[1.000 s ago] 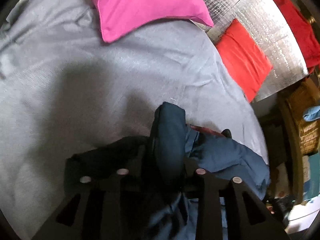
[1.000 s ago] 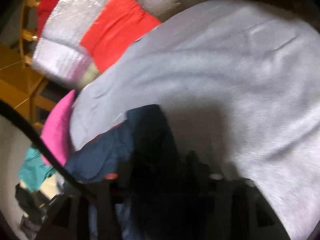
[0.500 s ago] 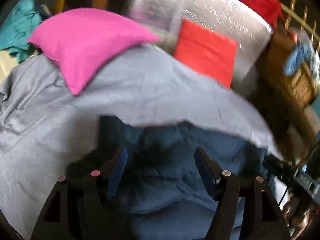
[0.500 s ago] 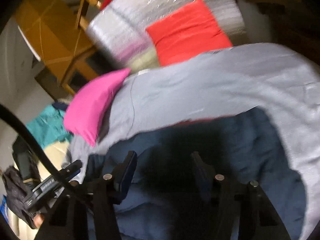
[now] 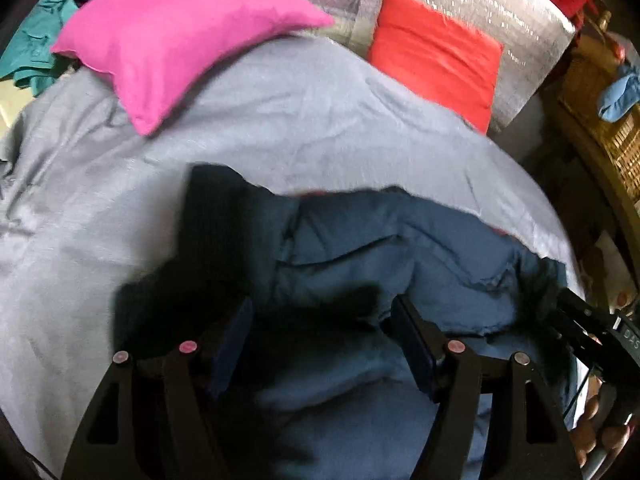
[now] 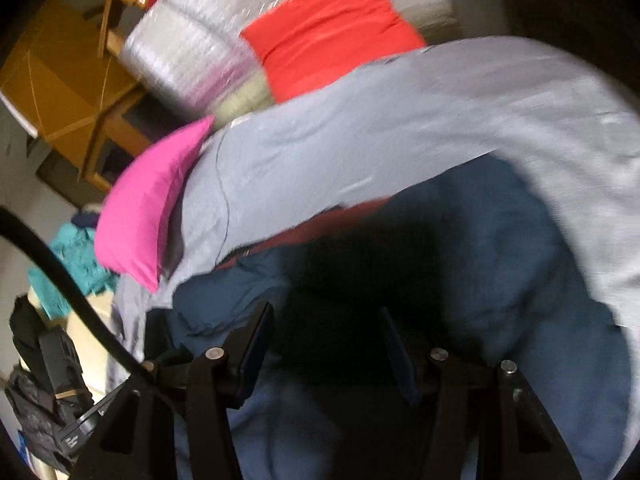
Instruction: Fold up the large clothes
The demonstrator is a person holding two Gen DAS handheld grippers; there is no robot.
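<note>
A dark blue garment (image 5: 380,256) lies spread on the grey bed cover (image 5: 120,184), with a thin red edge showing along its far hem. It also shows in the right wrist view (image 6: 520,280), on the grey cover (image 6: 400,120). My left gripper (image 5: 322,328) is open and empty just above the garment's near part. My right gripper (image 6: 324,336) is open and empty over the garment too. The right gripper's body shows at the right edge of the left wrist view (image 5: 592,324).
A pink pillow (image 5: 168,36) lies at the head of the bed, a red cushion (image 5: 436,56) against a silver quilted panel (image 5: 480,8). A wicker basket (image 5: 612,120) stands to the right. Teal cloth (image 6: 76,256) and wooden furniture (image 6: 68,92) are off the left side.
Both grippers held bunched blue cloth a second ago. They have since opened and let it go. The garment now lies spread flat, and both grippers have drawn back.
</note>
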